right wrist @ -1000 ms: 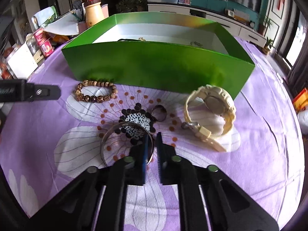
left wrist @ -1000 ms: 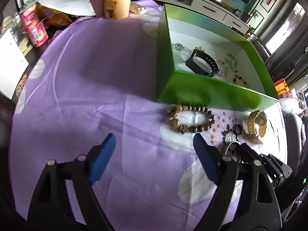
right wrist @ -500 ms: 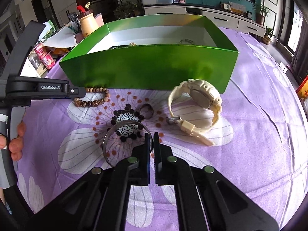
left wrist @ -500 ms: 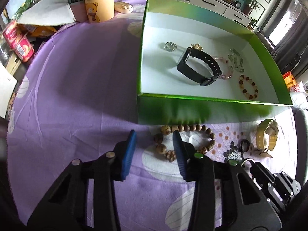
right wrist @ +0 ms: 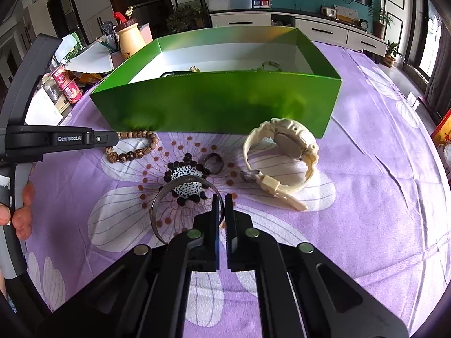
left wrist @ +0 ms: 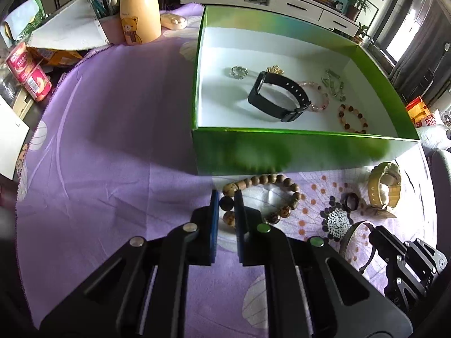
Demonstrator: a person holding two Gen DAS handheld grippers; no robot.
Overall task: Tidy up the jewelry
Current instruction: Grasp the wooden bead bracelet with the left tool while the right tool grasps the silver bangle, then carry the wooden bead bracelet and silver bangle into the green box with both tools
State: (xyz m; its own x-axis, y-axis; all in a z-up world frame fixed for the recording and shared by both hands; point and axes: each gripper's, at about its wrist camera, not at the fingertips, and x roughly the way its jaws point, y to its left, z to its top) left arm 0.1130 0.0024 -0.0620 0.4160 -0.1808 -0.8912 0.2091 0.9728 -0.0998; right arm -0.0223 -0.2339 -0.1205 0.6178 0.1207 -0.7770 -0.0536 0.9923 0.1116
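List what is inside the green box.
In the green box: a black watch, a silver ring, a gold piece, a pink bead bracelet, a brown bead bracelet and clear trinkets. The near wall hides the floor strip behind it.

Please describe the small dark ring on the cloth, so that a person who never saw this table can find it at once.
Start at the big green box on the purple flowered cloth. In front of its near wall, between the wooden bead bracelet and the cream watch, lies the small dark ring, beside the printed flower's speckled centre. It is the smallest piece there, plain and dark, far smaller than the silver bangle.
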